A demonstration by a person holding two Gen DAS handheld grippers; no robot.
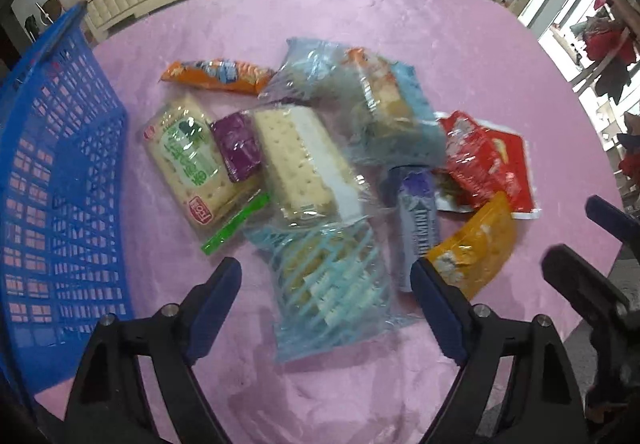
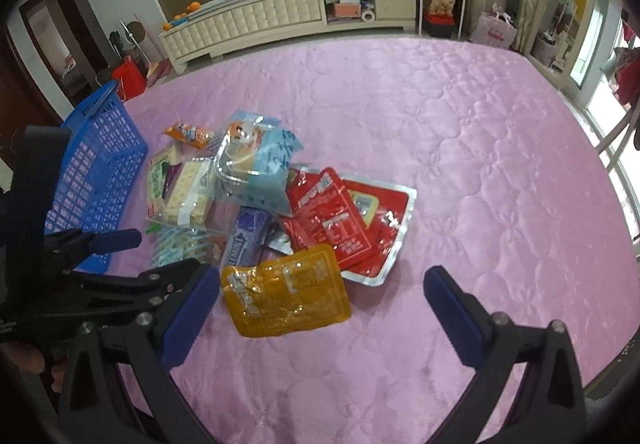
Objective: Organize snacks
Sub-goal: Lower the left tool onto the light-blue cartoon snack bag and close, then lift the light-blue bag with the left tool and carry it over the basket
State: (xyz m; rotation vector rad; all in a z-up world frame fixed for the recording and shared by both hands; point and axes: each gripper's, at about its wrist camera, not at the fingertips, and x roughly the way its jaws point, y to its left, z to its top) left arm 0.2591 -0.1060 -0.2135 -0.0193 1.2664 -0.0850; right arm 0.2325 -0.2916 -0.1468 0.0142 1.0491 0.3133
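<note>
A pile of snack packets lies on the pink quilted surface [image 1: 460,44]. My left gripper [image 1: 326,276] is open and empty, hovering over a clear blue-striped cracker packet [image 1: 332,292]. Beyond it are a green-label cracker pack [image 1: 188,160], a purple packet [image 1: 238,146], a white cracker pack [image 1: 304,160], a purple stick pack [image 1: 416,220], red packets [image 1: 488,160] and a yellow packet [image 1: 476,244]. My right gripper [image 2: 320,280] is open and empty, just behind the yellow packet [image 2: 284,292], with the red packets [image 2: 344,220] beyond.
A blue plastic basket [image 1: 52,180] stands at the left of the pile; it also shows in the right wrist view [image 2: 96,180]. An orange packet [image 1: 216,74] lies at the pile's far side. A cream cabinet [image 2: 280,16] stands beyond the surface.
</note>
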